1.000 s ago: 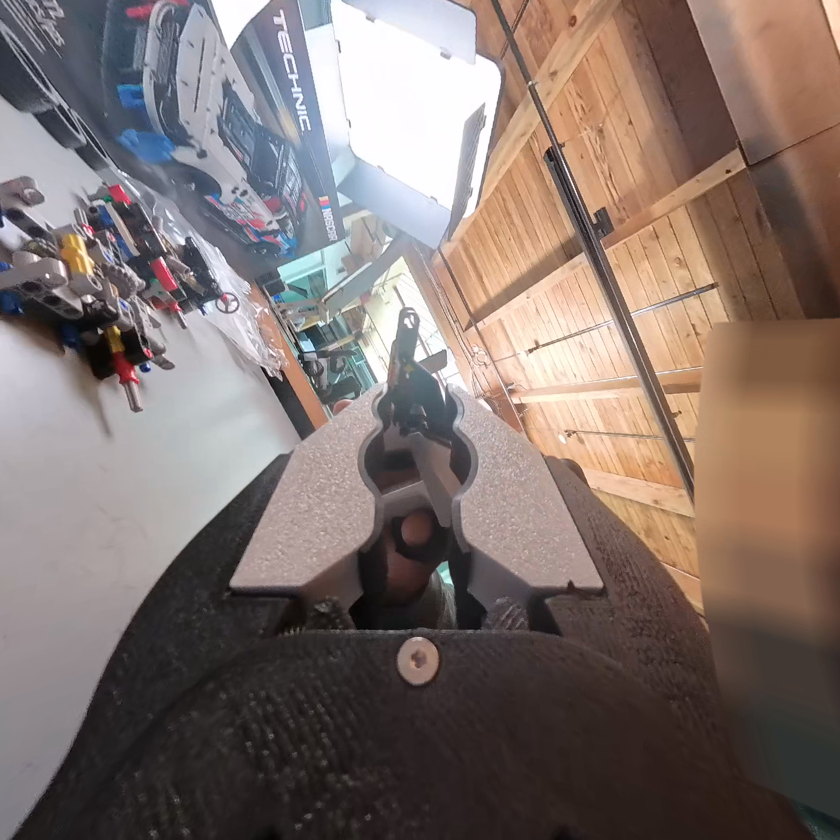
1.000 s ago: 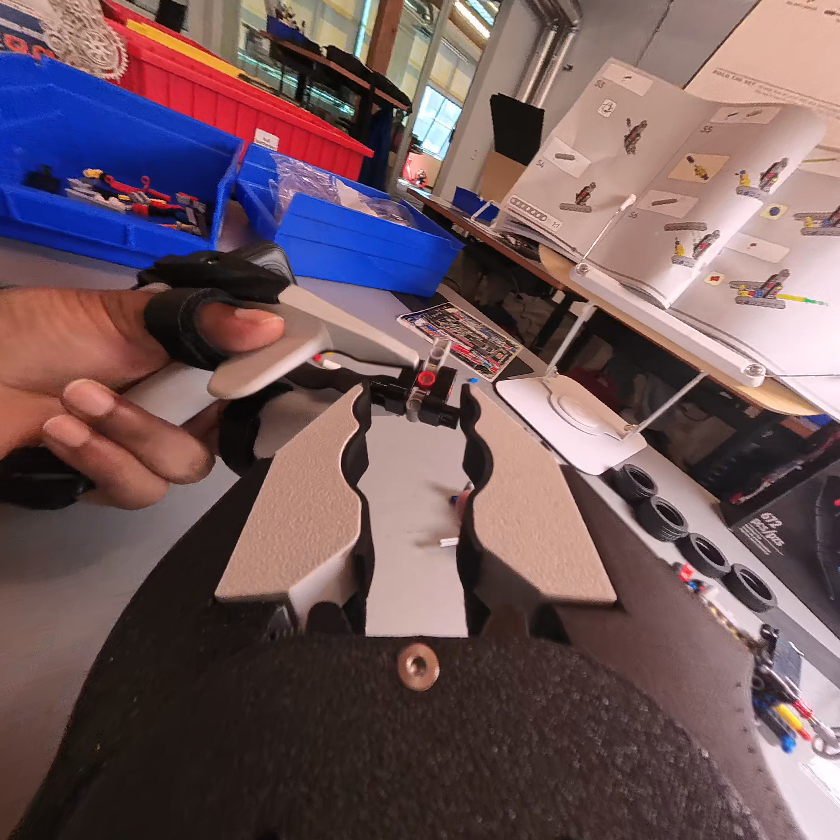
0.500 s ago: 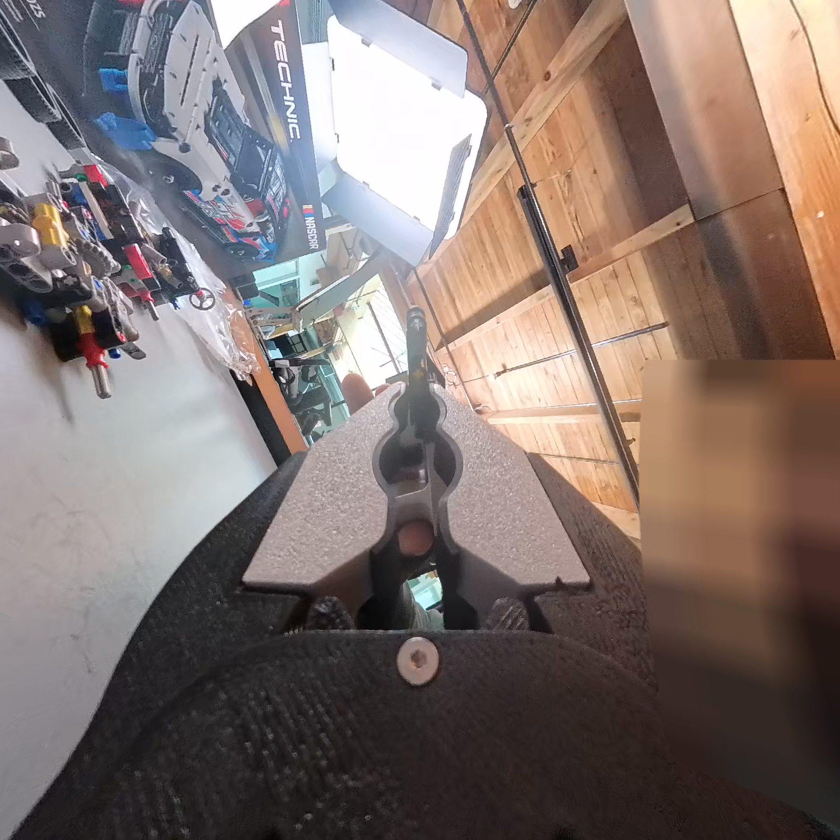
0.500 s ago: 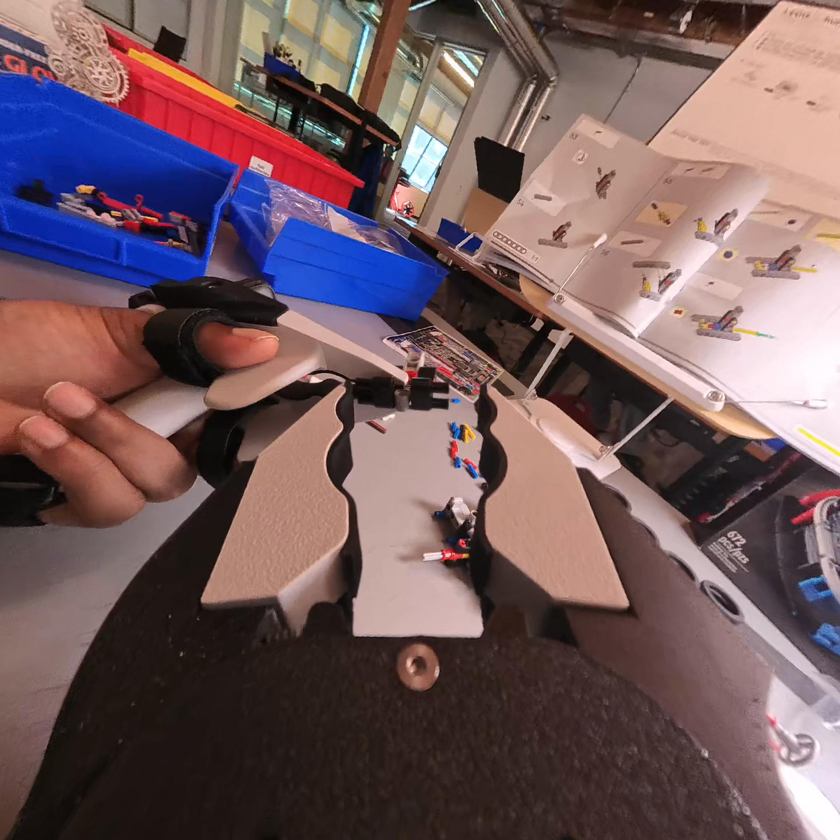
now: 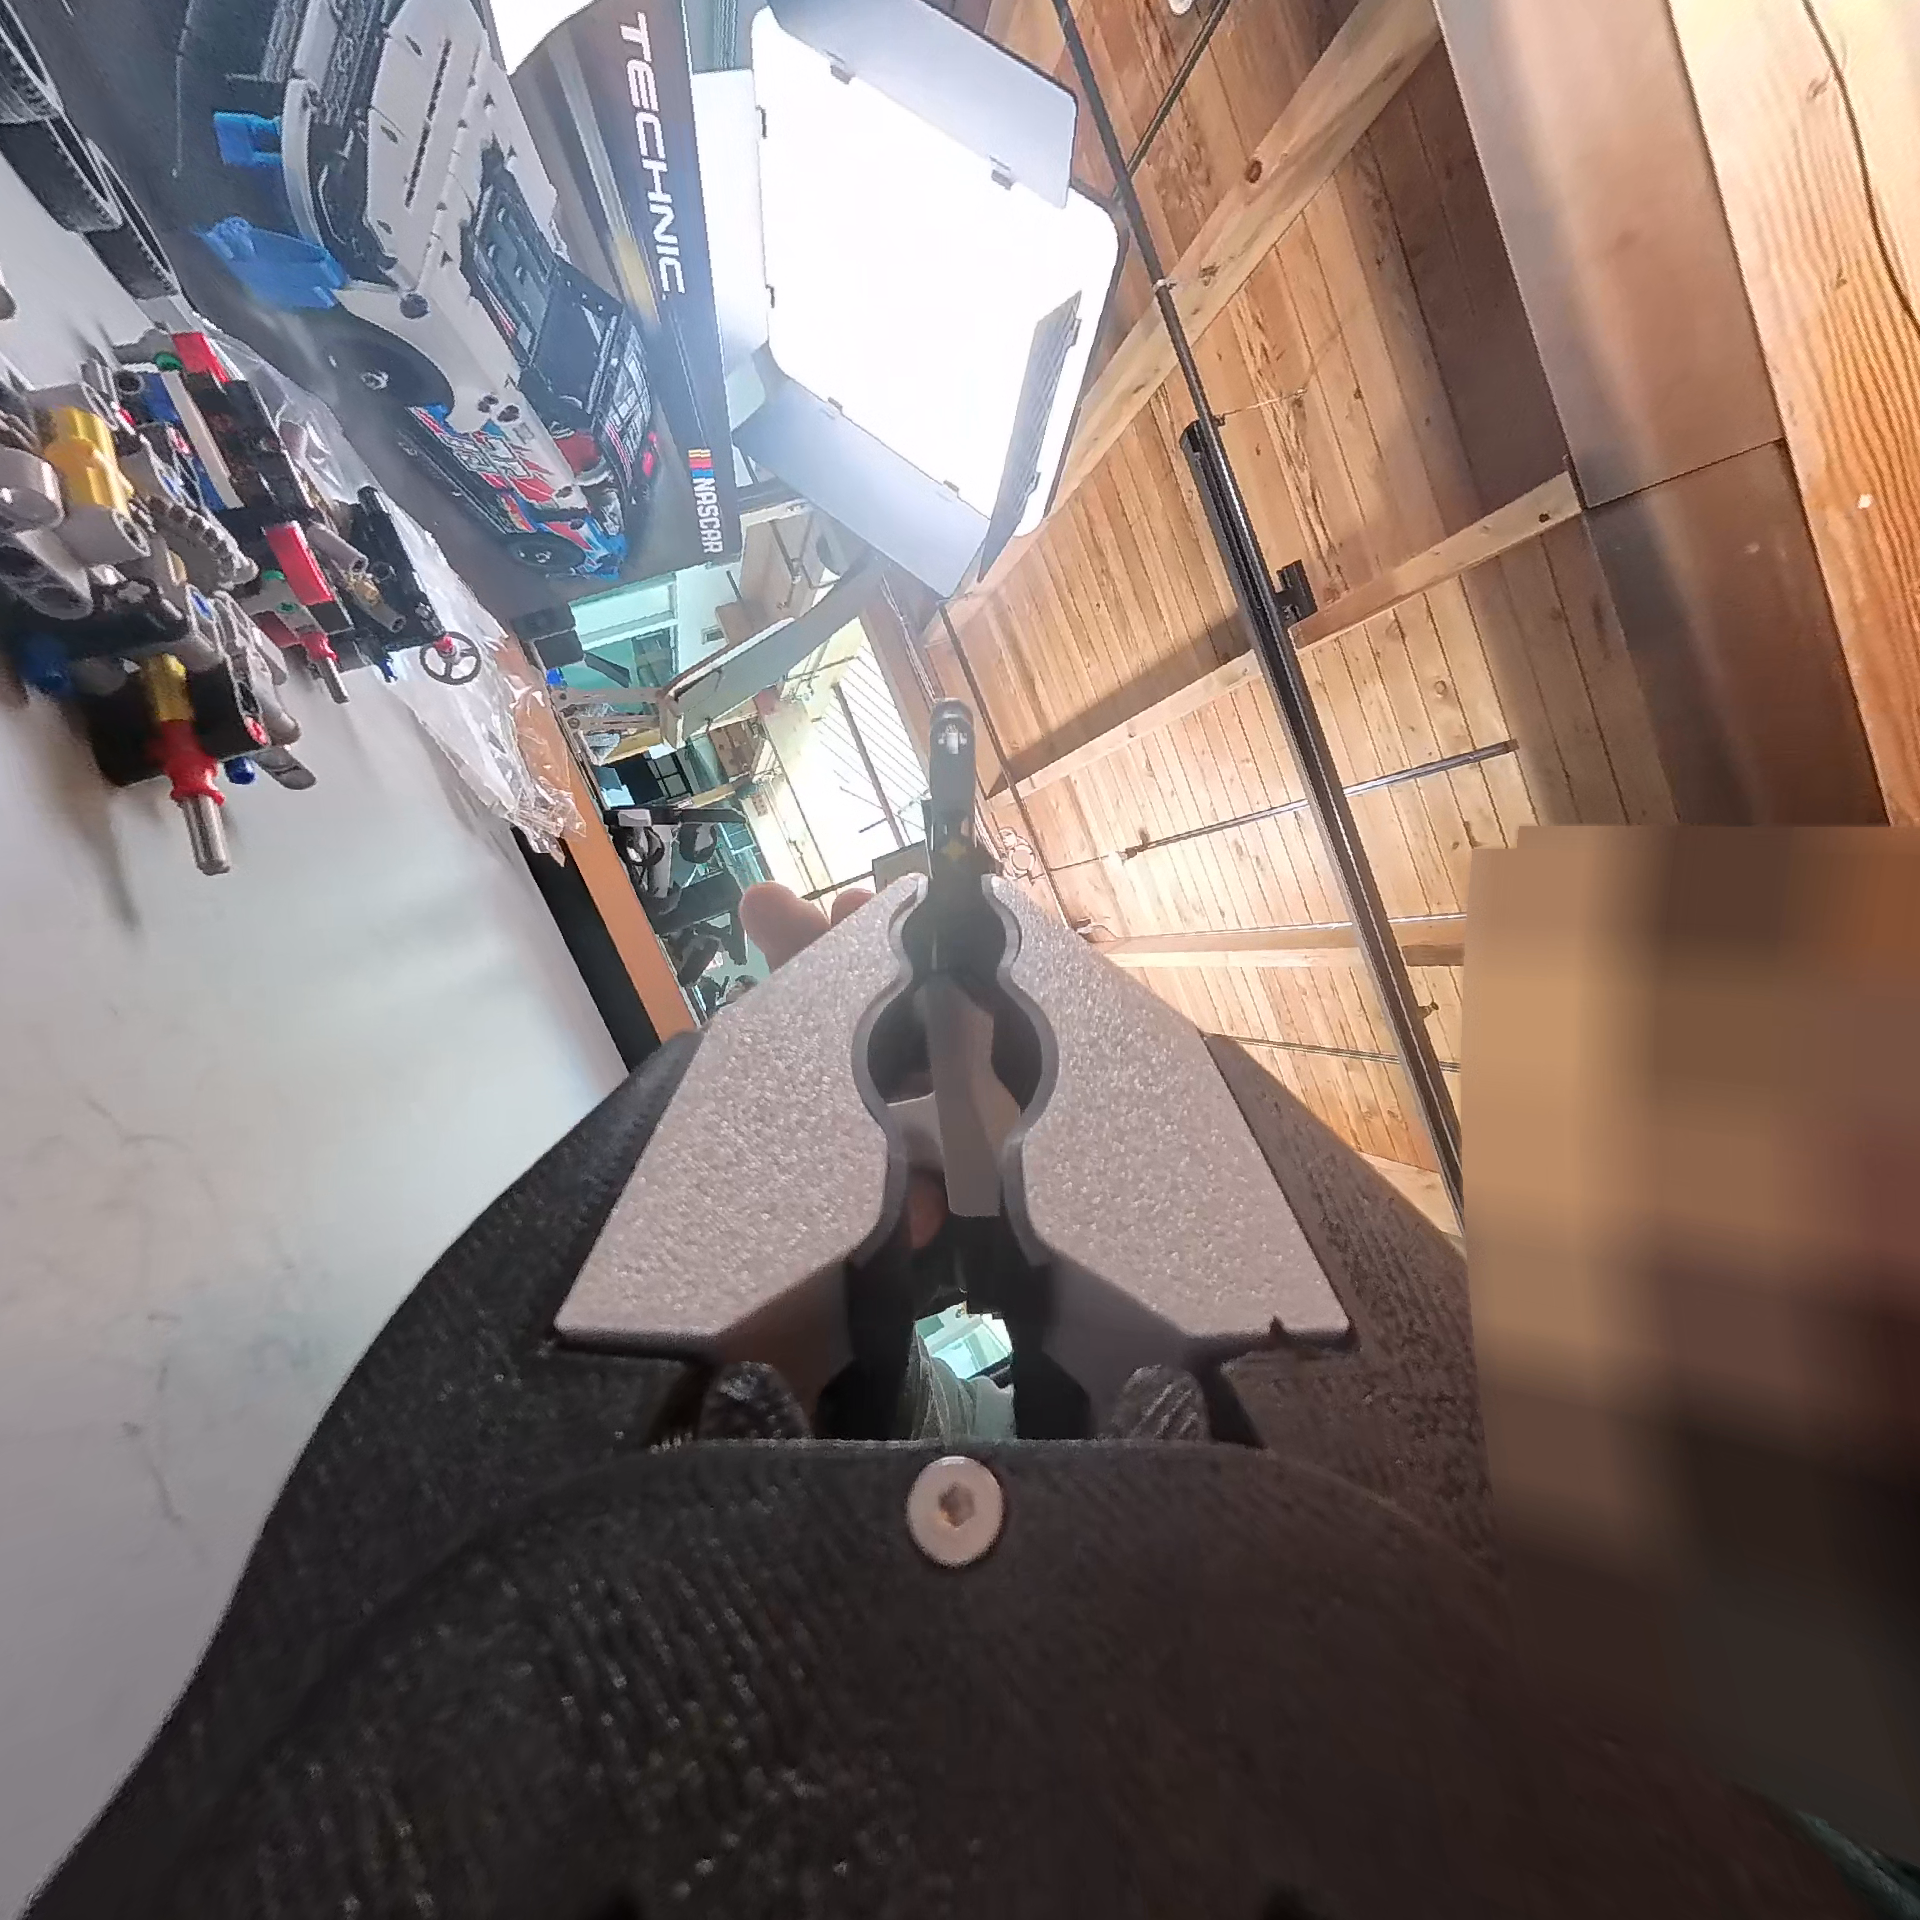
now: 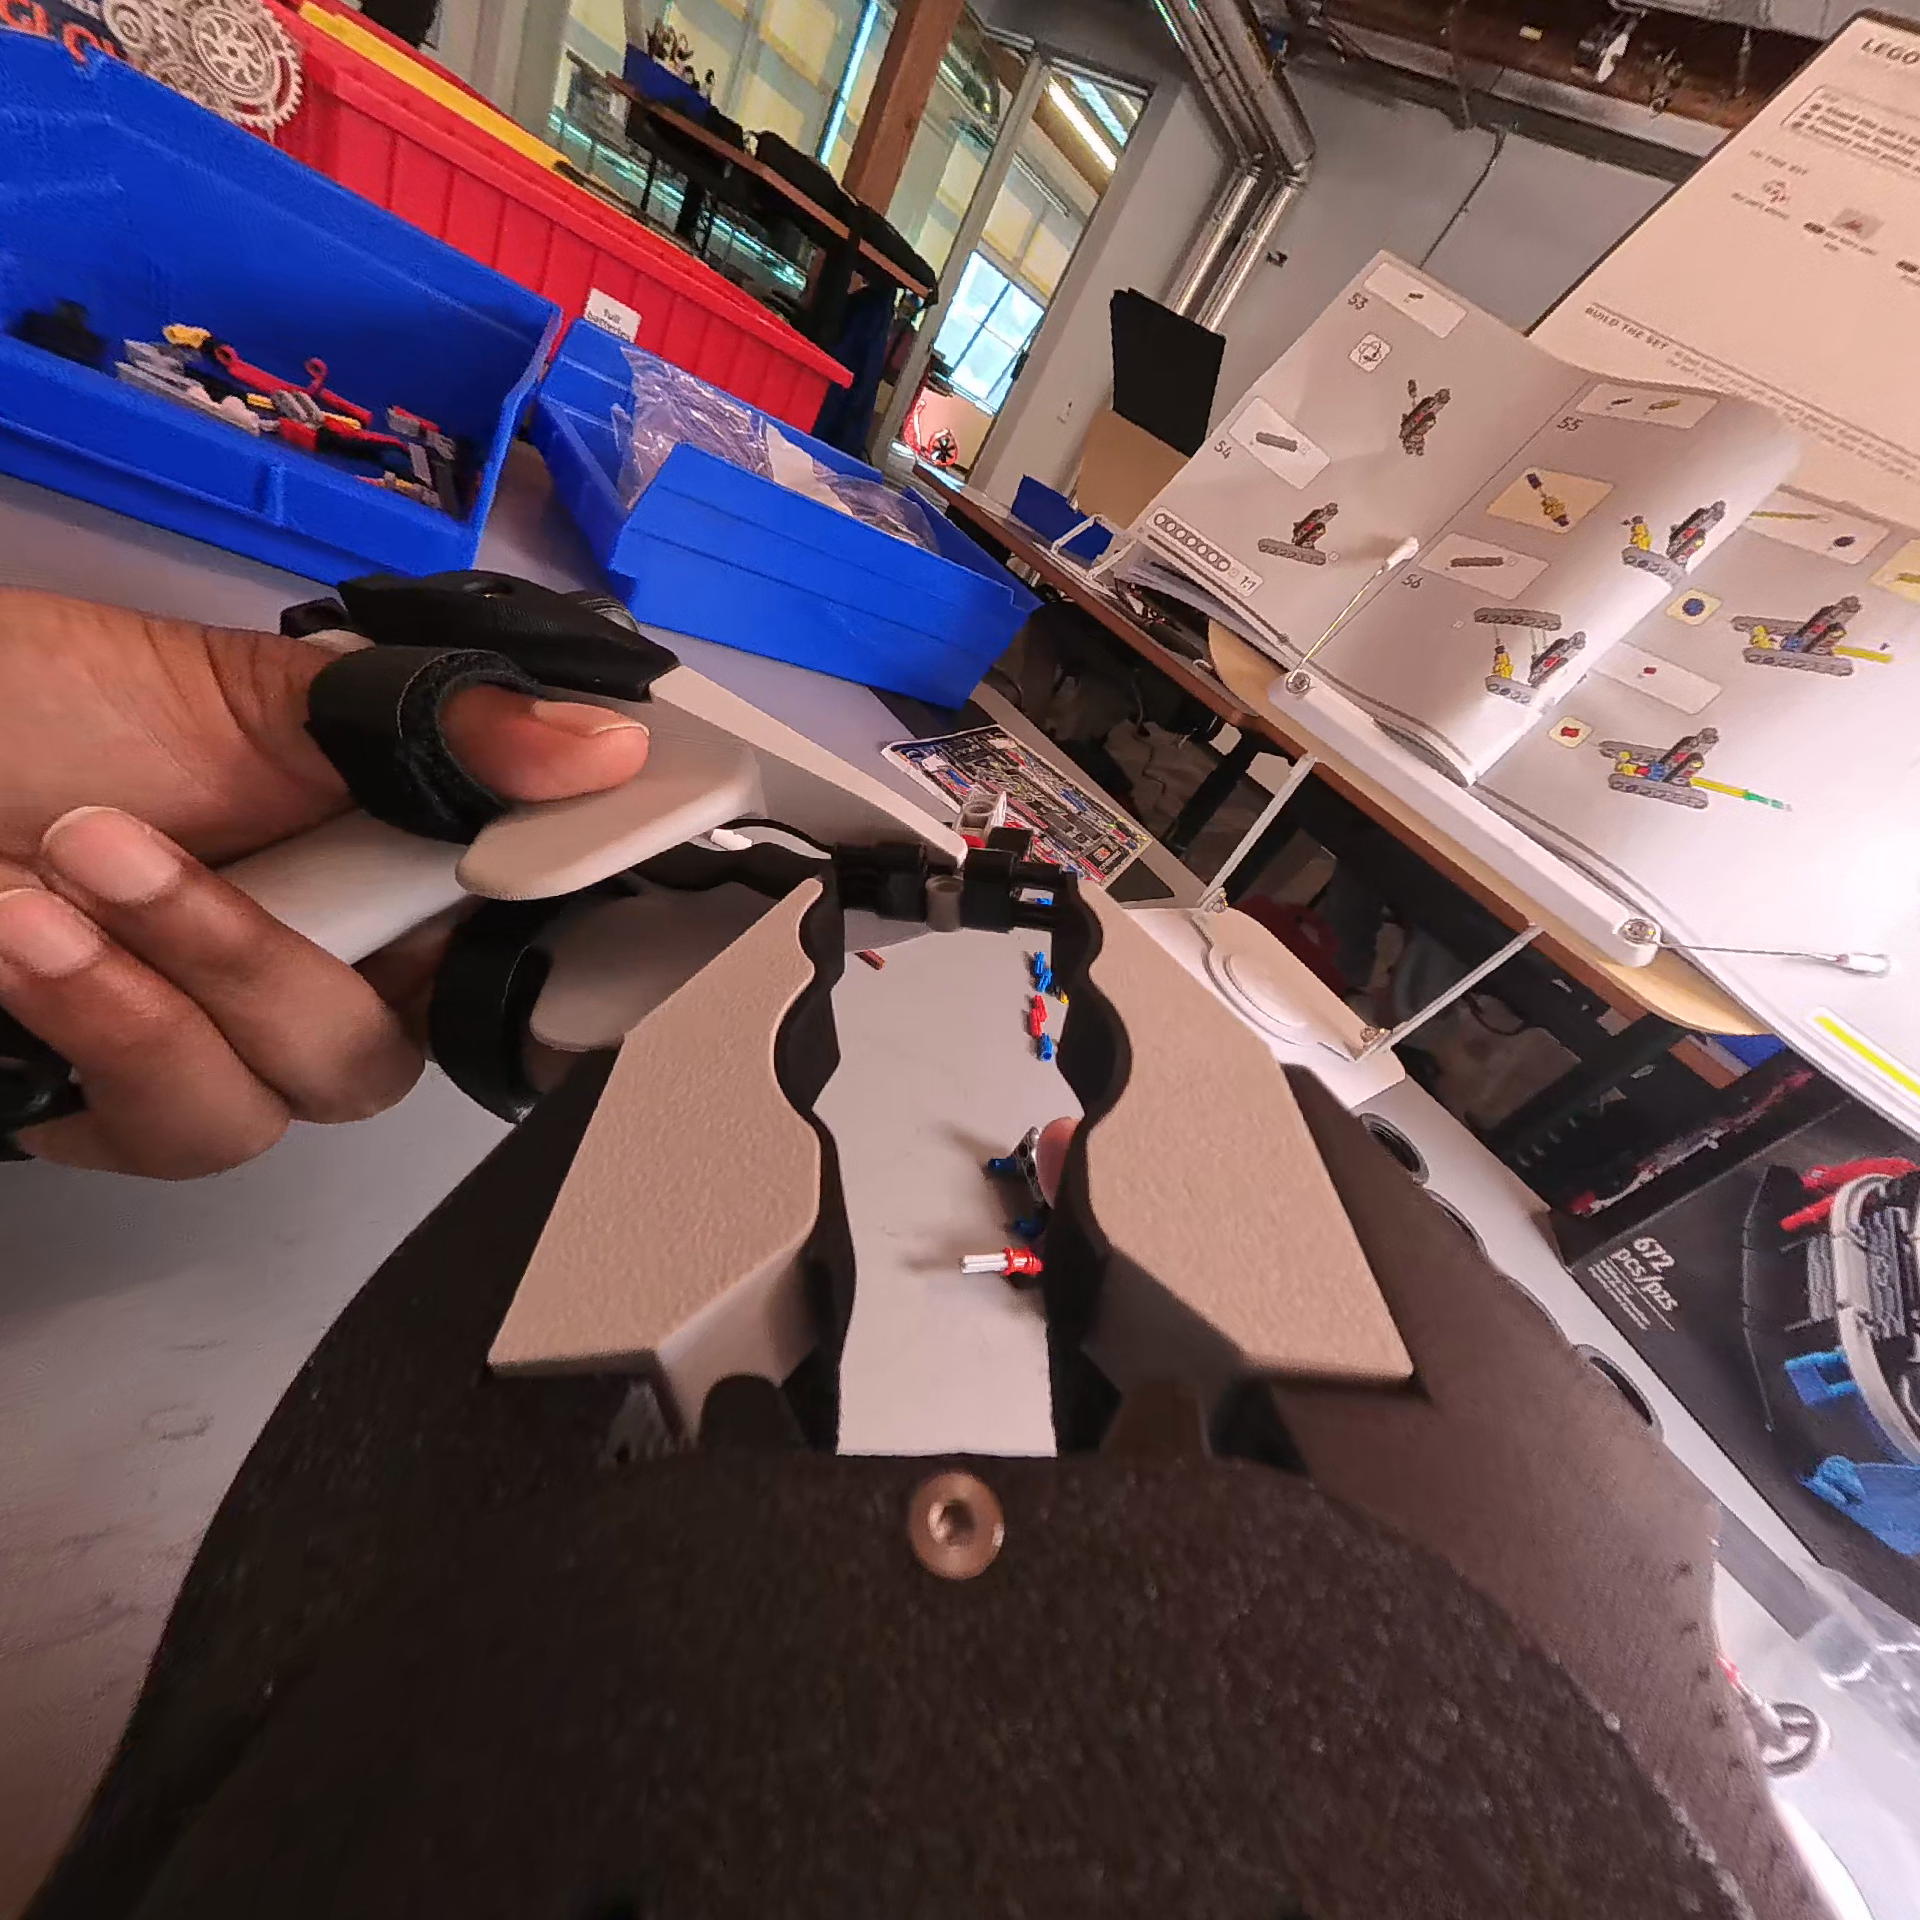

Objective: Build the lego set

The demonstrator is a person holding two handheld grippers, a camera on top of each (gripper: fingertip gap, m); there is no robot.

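One small black-and-grey brick assembly (image 6: 961,888): your left gripper (image 5: 943,894) fingers clamp it, your right gripper (image 6: 951,904) fingers now press its ends, narrower than before. Three blue bins (image 6: 312,260) on the table (image 6: 208,1299).

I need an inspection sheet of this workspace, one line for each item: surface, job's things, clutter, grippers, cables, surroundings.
Surface: grey table, partly bare.
Job's things: small black and grey brick assembly, off the table between both grippers; instruction booklet open on a stand.
Clutter: loose pins; sticker sheet; blue bins; red bin; half-built model; set box; tyres, plastic bags.
Grippers: left gripper shut on the assembly; right gripper spans the assembly, both pads against it.
Cables: thin black wire at the left gripper.
Surroundings: wooden ceiling, light panel.
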